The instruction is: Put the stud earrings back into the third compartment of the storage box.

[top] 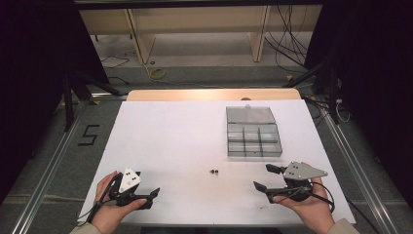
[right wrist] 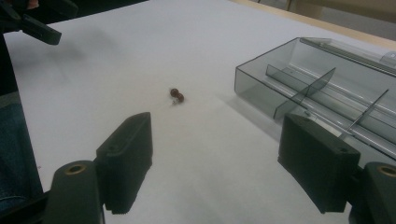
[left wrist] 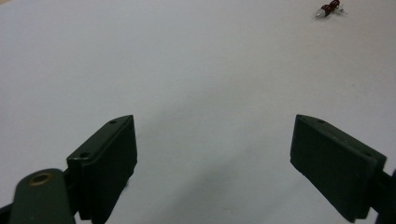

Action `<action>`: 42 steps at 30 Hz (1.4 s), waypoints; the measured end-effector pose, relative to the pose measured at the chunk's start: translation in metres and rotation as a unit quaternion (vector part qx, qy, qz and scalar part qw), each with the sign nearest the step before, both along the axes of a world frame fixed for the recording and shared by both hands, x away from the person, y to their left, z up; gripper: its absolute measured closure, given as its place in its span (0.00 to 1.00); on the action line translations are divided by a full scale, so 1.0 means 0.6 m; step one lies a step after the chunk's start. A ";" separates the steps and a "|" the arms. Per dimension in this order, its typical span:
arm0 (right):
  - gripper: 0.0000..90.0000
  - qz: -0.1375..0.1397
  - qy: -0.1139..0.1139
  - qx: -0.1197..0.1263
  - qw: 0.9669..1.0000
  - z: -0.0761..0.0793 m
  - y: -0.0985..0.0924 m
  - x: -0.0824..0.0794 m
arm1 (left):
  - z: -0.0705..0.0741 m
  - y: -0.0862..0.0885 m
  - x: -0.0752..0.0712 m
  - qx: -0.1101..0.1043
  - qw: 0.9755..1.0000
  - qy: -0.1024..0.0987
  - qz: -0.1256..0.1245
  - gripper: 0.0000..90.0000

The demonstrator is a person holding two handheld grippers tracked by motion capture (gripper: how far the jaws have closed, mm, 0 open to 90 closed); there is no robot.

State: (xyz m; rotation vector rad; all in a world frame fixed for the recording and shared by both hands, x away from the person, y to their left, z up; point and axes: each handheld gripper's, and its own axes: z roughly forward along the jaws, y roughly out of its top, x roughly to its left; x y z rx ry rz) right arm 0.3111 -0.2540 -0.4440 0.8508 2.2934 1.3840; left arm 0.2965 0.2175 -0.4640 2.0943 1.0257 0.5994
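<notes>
Two small beads (top: pixel 214 171) lie on the white worktop (top: pixel 170 141), just before the compartment box (top: pixel 253 139). Right gripper (top: pixel 263 177) and left gripper (top: pixel 155 190) empty, fingers apart — best to straddle one bead squarely, close gently.

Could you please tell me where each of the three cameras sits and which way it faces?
High view: above the person's side, looking forward and down on the table; both hands show, holding the left gripper and right gripper.
Left gripper view: rides on the left gripper, looking along its open jaws over the white sheet towards the beads.
Right gripper view: rides on the right gripper, looking between its open jaws at the beads and the box, with the left gripper's jaw far off.
Shared: all three views show the beads; the high view and the right gripper view share the box.
</notes>
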 end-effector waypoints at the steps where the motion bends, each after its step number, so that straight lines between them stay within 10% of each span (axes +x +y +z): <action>1: 0.30 0.000 0.001 -0.001 1.000 0.000 0.000 0.000 | 0.000 0.000 0.000 0.003 1.000 0.001 -0.001 0.16; 22: 0.36 0.019 0.006 -0.025 0.999 -0.011 0.047 0.027 | -0.002 -0.005 0.001 0.007 1.000 0.002 -0.006 0.17; 42: 0.48 0.038 0.033 -0.068 0.996 -0.046 0.162 0.103 | -0.003 -0.007 0.001 0.005 1.000 0.002 -0.010 0.17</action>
